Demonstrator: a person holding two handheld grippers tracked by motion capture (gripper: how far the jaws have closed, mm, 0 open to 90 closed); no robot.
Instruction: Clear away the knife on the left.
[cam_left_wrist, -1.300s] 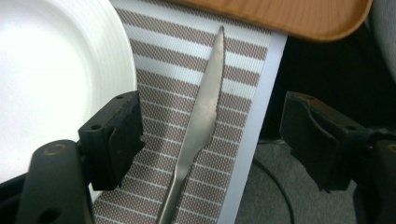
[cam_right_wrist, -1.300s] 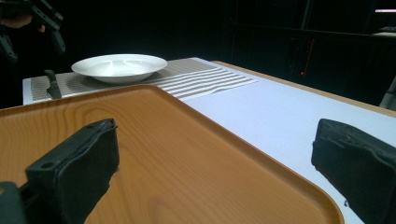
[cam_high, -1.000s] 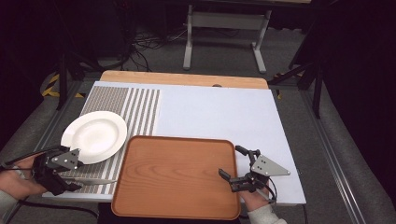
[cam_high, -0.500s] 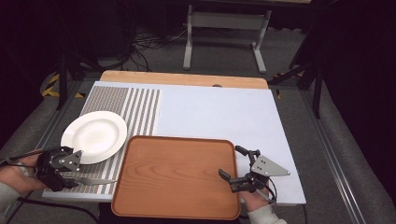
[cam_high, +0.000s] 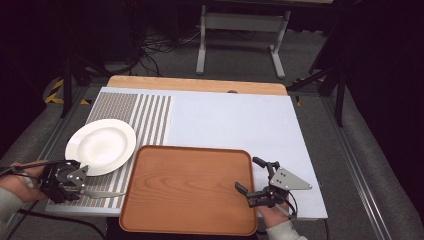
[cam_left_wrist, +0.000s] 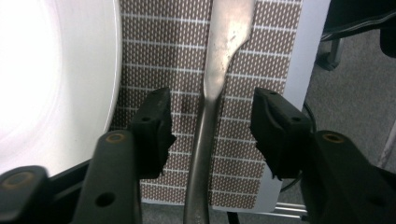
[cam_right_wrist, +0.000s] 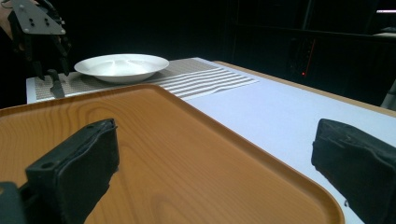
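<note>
A metal knife (cam_high: 102, 194) lies on the striped placemat (cam_high: 145, 115), just in front of a white plate (cam_high: 100, 146). My left gripper (cam_high: 84, 185) reaches in from the left edge and straddles the knife's handle (cam_left_wrist: 205, 116). Its jaws have just been closing, with the handle between them. A gap shows on each side of the handle, so the pads (cam_left_wrist: 156, 123) do not press on it. My right gripper (cam_high: 249, 175) stands open across the right rim of the wooden tray (cam_high: 190, 190), which has nothing on it.
A pale sheet (cam_high: 235, 120) covers the table right of the placemat, with a strip of wooden tabletop (cam_high: 200, 85) behind it. The right gripper view shows the plate (cam_right_wrist: 122, 65) and left gripper (cam_right_wrist: 49, 56) beyond the tray (cam_right_wrist: 140, 140). Dark floor and a metal stand (cam_high: 240, 30) lie beyond.
My left gripper has sunk slightly onto the knife handle and its jaws have drawn closer together. The right gripper, tray and plate have not moved.
</note>
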